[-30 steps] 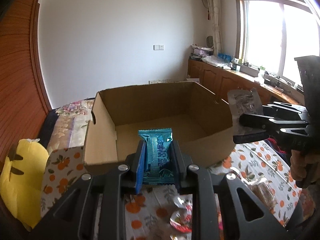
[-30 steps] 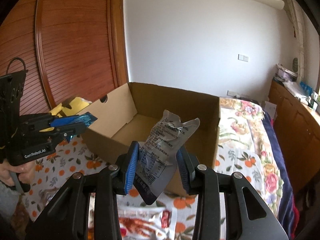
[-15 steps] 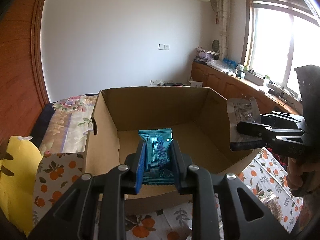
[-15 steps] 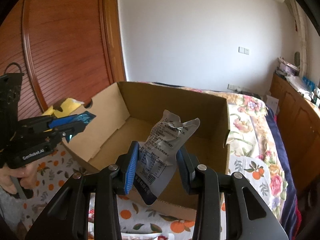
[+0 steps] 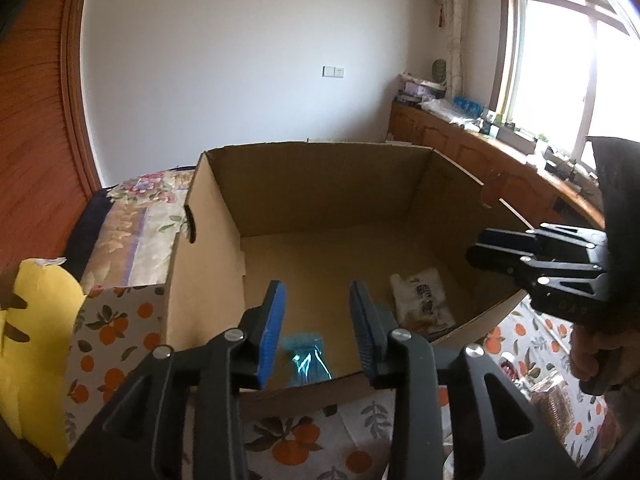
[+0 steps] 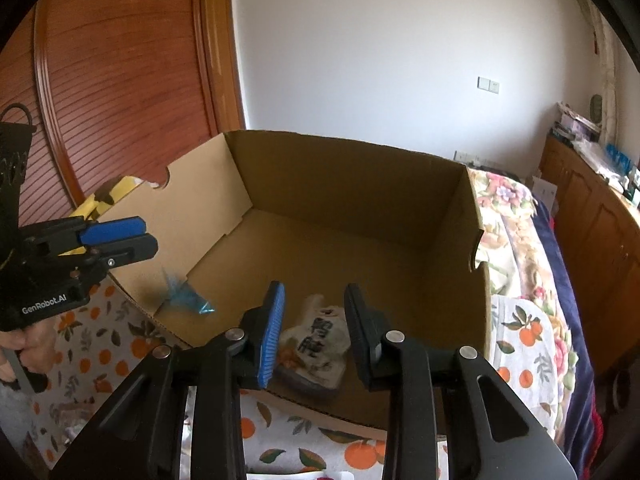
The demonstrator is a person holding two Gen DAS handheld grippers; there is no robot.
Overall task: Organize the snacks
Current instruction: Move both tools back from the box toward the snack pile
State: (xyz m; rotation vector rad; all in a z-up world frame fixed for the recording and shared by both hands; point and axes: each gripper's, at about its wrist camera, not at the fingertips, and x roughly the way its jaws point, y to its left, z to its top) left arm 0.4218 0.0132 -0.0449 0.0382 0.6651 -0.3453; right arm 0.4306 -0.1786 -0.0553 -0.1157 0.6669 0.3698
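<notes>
Home bedroom, floral bedspread [image 6: 516, 216], wooden wardrobe door [image 6: 120, 80], window [image 5: 568, 64]

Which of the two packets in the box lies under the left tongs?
The teal packet, small and shiny, near the box's front wall below the open left tongs. The pale printed packet lies under the right tongs.

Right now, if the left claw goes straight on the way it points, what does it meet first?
Probably the teal snack packet on the cardboard box floor, directly between the open left claw fingers; depth is uncertain.
</notes>
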